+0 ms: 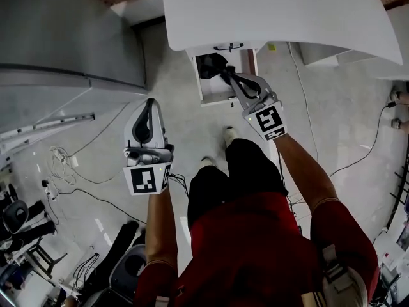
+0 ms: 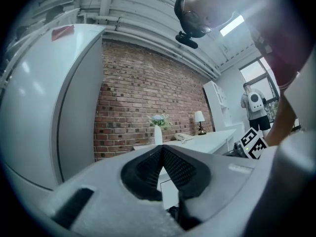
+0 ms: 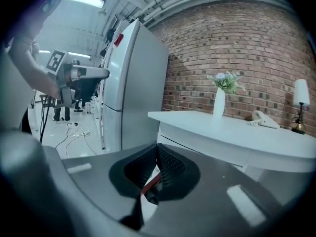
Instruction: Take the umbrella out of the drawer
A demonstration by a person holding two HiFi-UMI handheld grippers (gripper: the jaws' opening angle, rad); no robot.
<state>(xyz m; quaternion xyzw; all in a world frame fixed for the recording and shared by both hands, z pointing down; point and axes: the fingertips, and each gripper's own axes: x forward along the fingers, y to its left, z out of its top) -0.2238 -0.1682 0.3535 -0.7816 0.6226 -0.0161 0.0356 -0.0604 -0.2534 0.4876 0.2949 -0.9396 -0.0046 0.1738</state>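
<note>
Left hand-held gripper [image 2: 162,149] and right hand-held gripper [image 3: 157,147] clenched; one umbrella [image 1: 213,66] in one drawer [image 1: 216,94].

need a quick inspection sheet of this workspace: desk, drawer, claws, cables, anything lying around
surface: white desk; a vase, a phone and a lamp stand on it.
job's things: drawer open below the desk; dark umbrella lies inside it.
clutter: dark chairs on the floor at lower left.
grippers: left claw shut, empty, away from the drawer; right claw shut, at the drawer's opening; whether it touches the umbrella cannot be told.
cables: loose cables on the floor left of the person; black cable on the right.
surroundings: grey fridge, brick wall.
</note>
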